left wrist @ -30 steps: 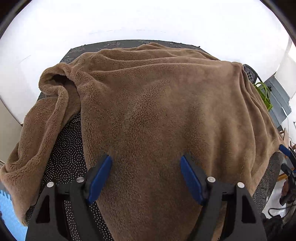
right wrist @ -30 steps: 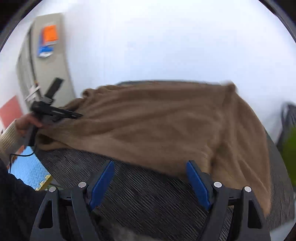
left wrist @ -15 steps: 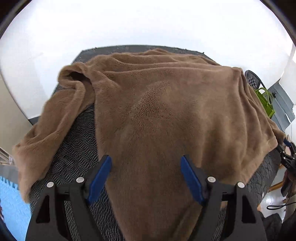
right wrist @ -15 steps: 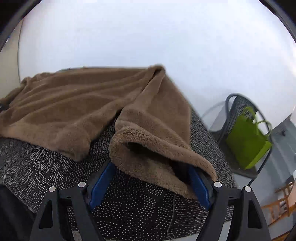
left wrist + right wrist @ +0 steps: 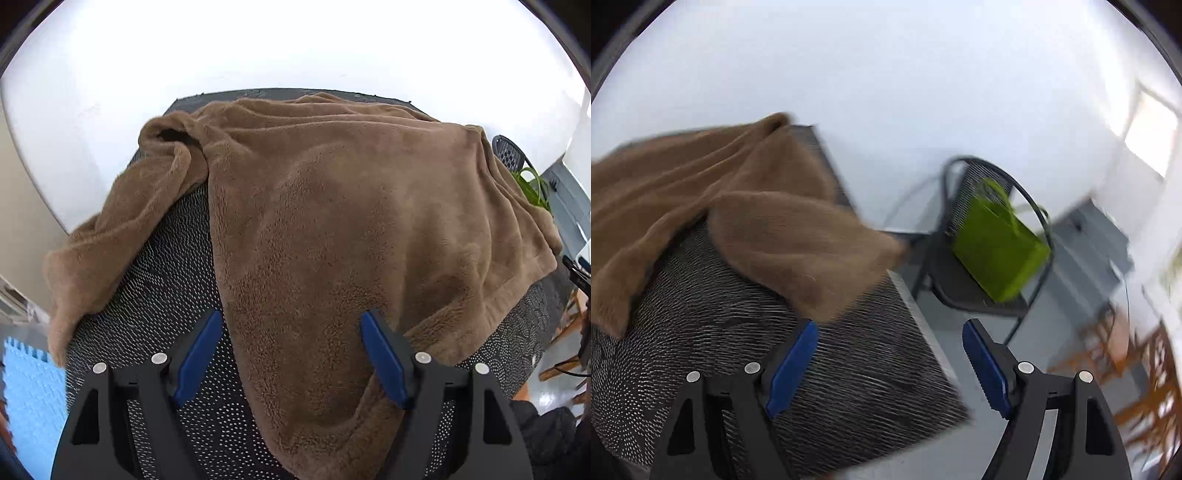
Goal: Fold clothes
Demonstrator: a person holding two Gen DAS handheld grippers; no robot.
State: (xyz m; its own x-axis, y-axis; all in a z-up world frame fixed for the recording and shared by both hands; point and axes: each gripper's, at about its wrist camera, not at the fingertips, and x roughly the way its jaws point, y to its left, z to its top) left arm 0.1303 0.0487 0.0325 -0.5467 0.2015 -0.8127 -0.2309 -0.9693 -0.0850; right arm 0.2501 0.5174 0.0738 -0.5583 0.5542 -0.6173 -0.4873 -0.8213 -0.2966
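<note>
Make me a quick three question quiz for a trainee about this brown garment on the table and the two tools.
1. True or false: the left tool is clamped shut on the brown fleece garment.
2. What sits on the black chair beside the table? A) a green bag B) a red box C) a folded towel
3. Fill in: the garment's left sleeve hangs over the table's ____.

Key: 1 false, its jaws stand open. 2 A, the green bag. 3 edge.

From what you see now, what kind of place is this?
Probably a plain room at home or in an office: a brown fleece garment on a dark dotted table cover, a black mesh chair holding a green bag.
</note>
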